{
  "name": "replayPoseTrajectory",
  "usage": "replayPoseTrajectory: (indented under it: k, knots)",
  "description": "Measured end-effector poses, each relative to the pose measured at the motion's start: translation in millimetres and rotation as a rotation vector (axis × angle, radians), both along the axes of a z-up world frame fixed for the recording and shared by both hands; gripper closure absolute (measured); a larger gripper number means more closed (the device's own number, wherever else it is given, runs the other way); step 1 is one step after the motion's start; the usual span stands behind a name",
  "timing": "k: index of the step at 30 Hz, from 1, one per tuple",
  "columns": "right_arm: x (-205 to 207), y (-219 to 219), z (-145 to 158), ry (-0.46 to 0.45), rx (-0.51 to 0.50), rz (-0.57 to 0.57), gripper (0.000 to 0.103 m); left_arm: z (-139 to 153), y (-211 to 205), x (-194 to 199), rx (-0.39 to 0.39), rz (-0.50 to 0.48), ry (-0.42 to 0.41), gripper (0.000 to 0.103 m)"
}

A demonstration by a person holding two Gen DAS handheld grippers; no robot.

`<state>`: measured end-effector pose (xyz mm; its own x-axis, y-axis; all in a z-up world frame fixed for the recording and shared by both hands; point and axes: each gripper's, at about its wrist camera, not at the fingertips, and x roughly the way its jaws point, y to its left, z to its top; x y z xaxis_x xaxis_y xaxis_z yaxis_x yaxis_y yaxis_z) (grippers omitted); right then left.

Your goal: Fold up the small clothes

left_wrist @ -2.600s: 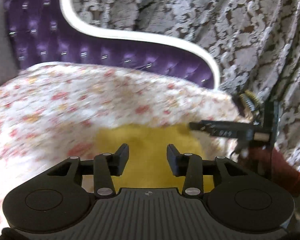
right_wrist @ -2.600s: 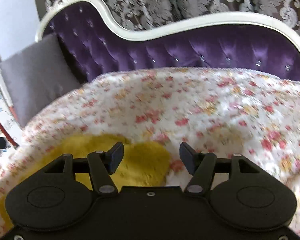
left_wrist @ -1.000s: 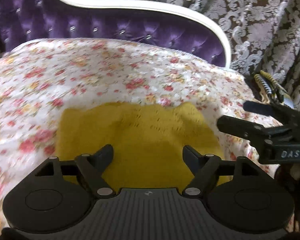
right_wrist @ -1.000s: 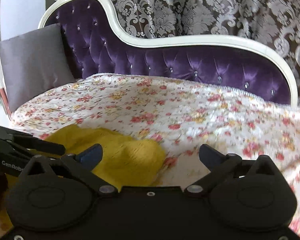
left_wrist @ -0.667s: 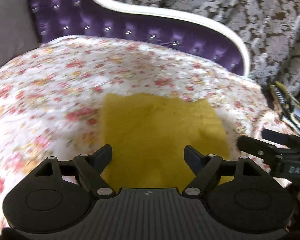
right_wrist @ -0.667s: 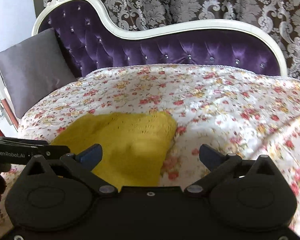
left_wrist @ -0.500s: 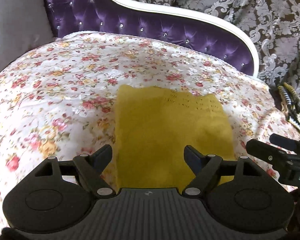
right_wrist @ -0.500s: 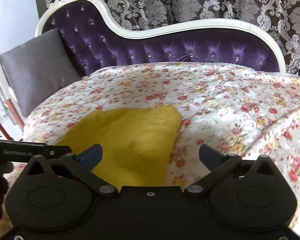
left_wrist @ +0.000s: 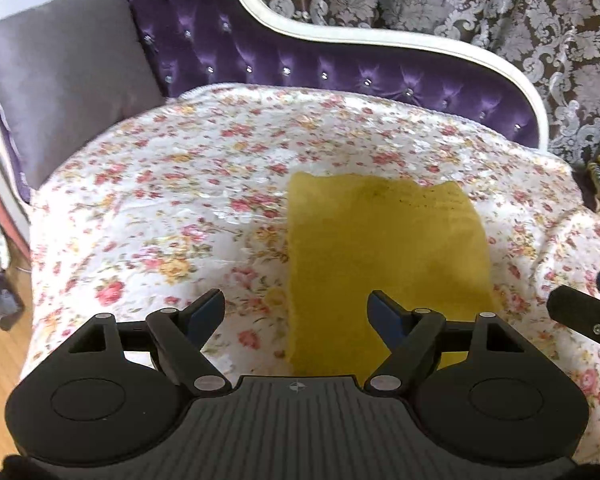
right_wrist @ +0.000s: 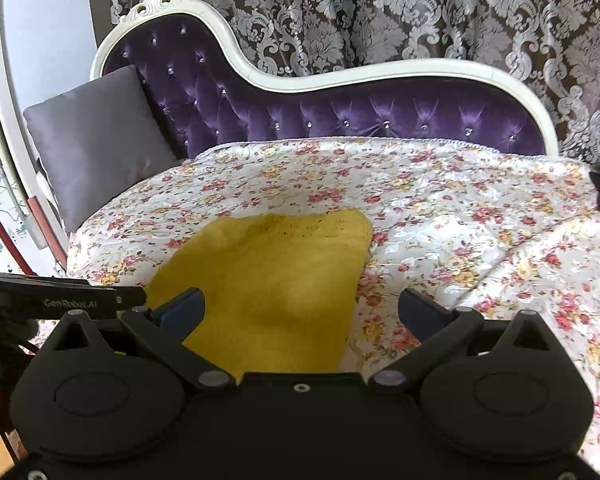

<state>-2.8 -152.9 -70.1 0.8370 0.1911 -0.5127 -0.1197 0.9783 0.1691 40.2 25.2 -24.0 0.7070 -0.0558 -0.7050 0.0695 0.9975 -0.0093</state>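
While the folded yellow garment (left_wrist: pixel 384 256) lies flat on the flowered bedspread (left_wrist: pixel 172 208), left tongs (left_wrist: pixel 296 312) and right tongs (right_wrist: pixel 300 310) hover nearby, both wide open and empty.

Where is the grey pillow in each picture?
Left wrist: the pillow is at the upper left, leaning on the purple sofa back.
Right wrist: the pillow is at the left, mid-height, against the same sofa back.
Shared landmark: the yellow cloth on the flowery cover, right of the pillow in both.
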Motion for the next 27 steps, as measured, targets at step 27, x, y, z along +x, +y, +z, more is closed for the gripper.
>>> replayPoseTrajectory:
  k: [27]
  knots:
    - [-26,14,4,0.01,0.011,-0.016,0.001,3,0,-33,0.089,0.037,-0.005,0.026]
